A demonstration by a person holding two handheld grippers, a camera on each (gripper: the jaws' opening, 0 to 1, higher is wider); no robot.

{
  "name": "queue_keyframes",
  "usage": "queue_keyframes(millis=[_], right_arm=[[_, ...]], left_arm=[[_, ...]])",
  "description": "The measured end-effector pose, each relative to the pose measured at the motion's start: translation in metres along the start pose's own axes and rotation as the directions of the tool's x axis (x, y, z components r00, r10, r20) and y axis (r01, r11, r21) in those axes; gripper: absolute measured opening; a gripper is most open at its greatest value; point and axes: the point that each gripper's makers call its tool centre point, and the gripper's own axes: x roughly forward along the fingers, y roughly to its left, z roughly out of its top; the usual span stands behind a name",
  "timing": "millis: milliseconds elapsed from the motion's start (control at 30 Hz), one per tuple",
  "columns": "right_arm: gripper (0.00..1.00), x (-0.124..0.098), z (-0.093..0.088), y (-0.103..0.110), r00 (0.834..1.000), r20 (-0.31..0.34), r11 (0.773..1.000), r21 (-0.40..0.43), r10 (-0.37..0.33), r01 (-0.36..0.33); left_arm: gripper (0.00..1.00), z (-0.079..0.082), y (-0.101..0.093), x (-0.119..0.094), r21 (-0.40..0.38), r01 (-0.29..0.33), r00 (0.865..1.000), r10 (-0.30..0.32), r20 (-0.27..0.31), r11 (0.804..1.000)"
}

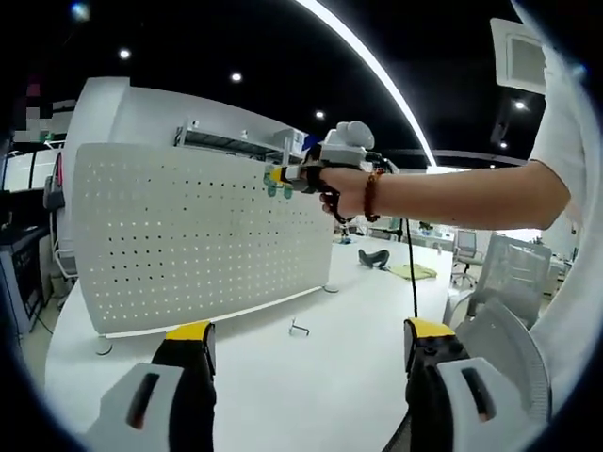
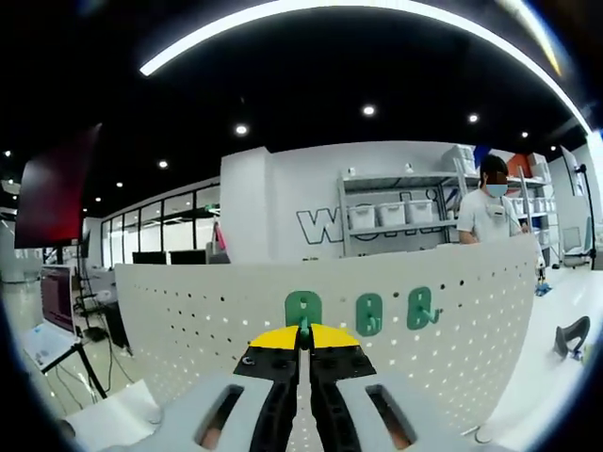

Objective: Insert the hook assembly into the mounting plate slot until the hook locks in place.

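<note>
I judge I'm mid-insertion. The pegboard (image 2: 236,311), a white matte sheet of small holes, spans the middle of the right gripper view. My right gripper (image 2: 303,350) is clamped on a green plastic hook (image 2: 303,311) at its upper centre, beside two seated hooks (image 2: 368,314). Next: press until it locks. My left gripper (image 1: 306,344) hangs spread and empty, low in its view, above a small metal hook (image 1: 299,329) lying on the white table (image 1: 283,395).
</note>
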Motion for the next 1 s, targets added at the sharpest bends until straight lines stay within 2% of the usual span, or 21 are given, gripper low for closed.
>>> queue_keyframes(millis=[67, 233, 533, 700, 1000], right_arm=[[0.01, 0.004, 0.001, -0.001, 1.000, 0.001, 1.000, -0.007, -0.008, 0.008], [0.01, 0.015, 0.003, -0.005, 1.000, 0.006, 1.000, -0.009, -0.012, 0.012], [0.01, 0.029, -0.005, -0.009, 1.000, -0.019, 1.000, -0.011, -0.015, 0.015], [0.01, 0.033, -0.004, -0.008, 1.000, -0.010, 1.000, -0.001, -0.014, 0.014], [0.01, 0.043, -0.013, -0.007, 0.999, -0.048, 1.000, 0.001, -0.024, 0.024]], left_arm=[[0.91, 0.000, 0.001, 0.001, 0.012, -0.006, 1.000, 0.006, 0.002, 1.000], [0.91, -0.003, 0.003, 0.003, 0.017, -0.004, 1.000, 0.005, -0.015, 1.000], [0.91, -0.009, 0.011, 0.002, 0.021, -0.024, 0.998, 0.025, -0.050, 0.999], [0.91, -0.008, 0.012, 0.003, 0.013, -0.025, 0.999, 0.026, -0.042, 1.000], [0.91, -0.007, 0.018, 0.000, 0.000, -0.038, 0.999, 0.038, -0.037, 0.999]])
